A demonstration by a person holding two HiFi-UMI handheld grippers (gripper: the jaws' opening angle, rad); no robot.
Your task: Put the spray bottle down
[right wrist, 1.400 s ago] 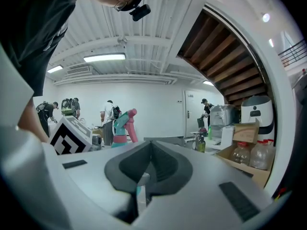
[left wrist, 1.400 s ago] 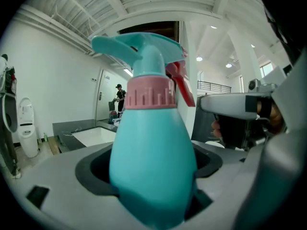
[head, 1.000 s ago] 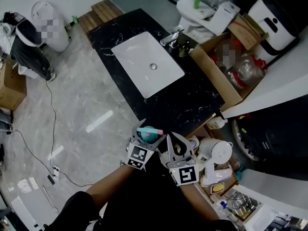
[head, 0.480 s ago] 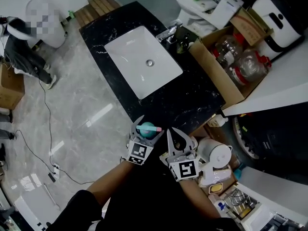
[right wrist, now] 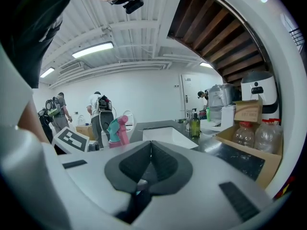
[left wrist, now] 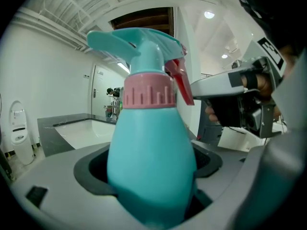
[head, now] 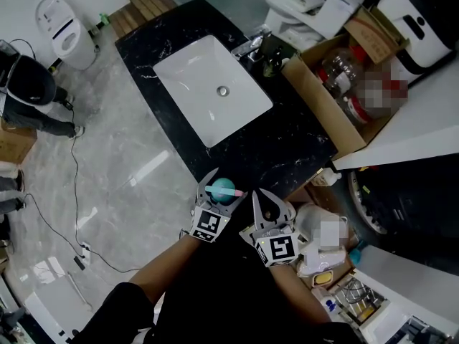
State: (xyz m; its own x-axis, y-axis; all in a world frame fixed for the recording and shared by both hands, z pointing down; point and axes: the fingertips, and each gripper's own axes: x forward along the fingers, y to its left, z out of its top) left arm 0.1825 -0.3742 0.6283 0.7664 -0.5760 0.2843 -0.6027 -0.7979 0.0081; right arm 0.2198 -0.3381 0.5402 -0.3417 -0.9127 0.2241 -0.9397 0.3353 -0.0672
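Spray bottle (left wrist: 151,171), teal body, pink collar, red trigger, is standing upright between the jaws of your left gripper (head: 221,186). The jaws are pressing on its lower body from both sides, so you are gripping it firmly. In the head view it (head: 217,190) is hanging in the air just off the near corner of the black marble counter (head: 287,149) and is not touching it, with grey floor (head: 136,163) showing to its left. The white sink (head: 211,84) is sitting in the counter beyond it, well apart. Just to the right you are holding your right gripper (head: 267,205) near the left one, the two not touching. Its jaws are closing fully on each other, the dark pads (right wrist: 160,164) meeting with nothing between them. From the right gripper view the teal and pink sprayer is showing off to the left of those jaws. Farther right, an open cardboard box (head: 315,95) is standing at the counter's right end, and clear plastic bottles (head: 341,67) are lying inside it.
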